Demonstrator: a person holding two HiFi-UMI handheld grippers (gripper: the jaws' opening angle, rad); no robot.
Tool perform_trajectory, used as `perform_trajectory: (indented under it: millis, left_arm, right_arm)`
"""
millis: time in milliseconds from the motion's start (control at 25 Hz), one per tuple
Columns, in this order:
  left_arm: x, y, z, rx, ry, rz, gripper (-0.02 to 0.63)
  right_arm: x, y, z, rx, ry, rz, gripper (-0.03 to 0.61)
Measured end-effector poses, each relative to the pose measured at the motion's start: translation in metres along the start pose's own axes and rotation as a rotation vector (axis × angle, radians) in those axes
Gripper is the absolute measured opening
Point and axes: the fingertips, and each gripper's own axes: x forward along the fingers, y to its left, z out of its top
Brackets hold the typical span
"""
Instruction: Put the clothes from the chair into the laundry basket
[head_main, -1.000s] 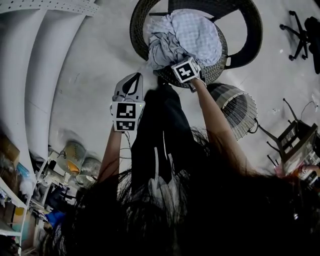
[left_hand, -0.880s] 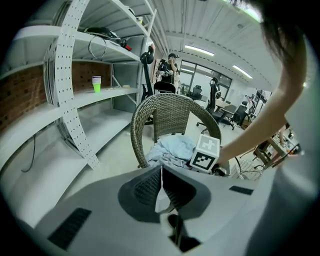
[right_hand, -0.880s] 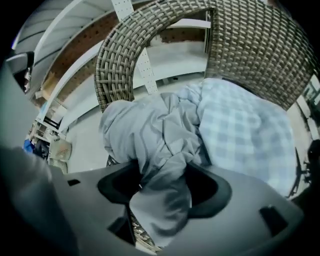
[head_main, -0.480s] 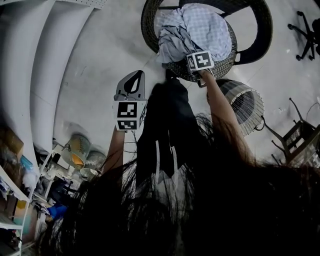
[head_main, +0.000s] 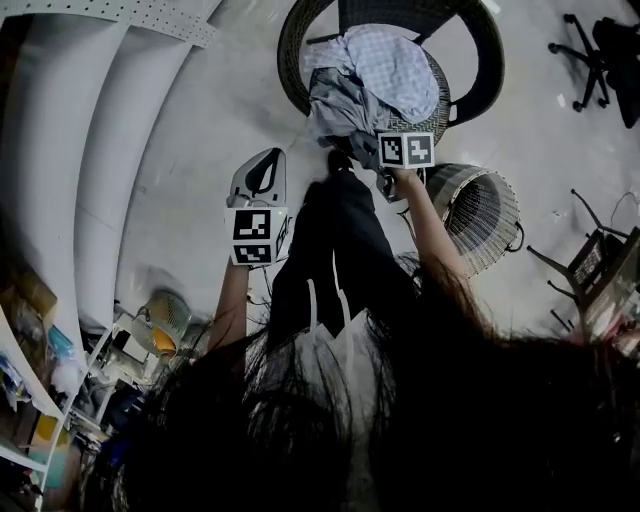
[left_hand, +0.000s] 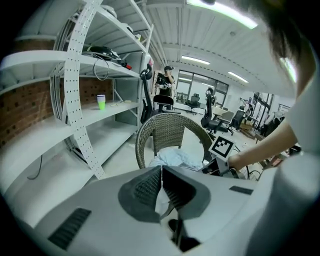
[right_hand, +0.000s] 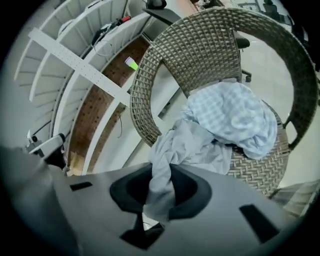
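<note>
Right gripper (head_main: 385, 140) meets the clothes (head_main: 385, 75) heaped on the wicker chair (head_main: 296, 45), laundry basket (head_main: 485, 215) just beside, left gripper (head_main: 262, 165) apart.

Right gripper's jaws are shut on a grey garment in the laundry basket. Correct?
No: the grey garment, on which the right gripper's jaws have just been closing, lies on the wicker chair, not in the laundry basket; the right gripper view shows it.

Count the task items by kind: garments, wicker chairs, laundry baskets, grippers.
Garments: 2 (grey-blue garment, which the right gripper has just been closing on; checked garment)
Wicker chair: 1
Laundry basket: 1
Grippers: 2 (left gripper shut, empty)
Total: 6
</note>
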Motion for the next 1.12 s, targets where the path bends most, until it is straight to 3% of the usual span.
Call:
perform_trajectory:
  millis: [480, 1120]
  left_arm:
    - [-0.068, -0.025, 0.034, 0.015, -0.101, -0.011, 0.021]
    - [-0.128, -0.051, 0.066, 0.119, -0.173, -0.109, 0.021]
  right_arm:
    - [-0.113, 0.096, 0.022, -0.019, -0.234, 0.090, 0.072]
    - [-0.264, 0.180, 0.010, 0.109, -0.571, 0.161, 0.071]
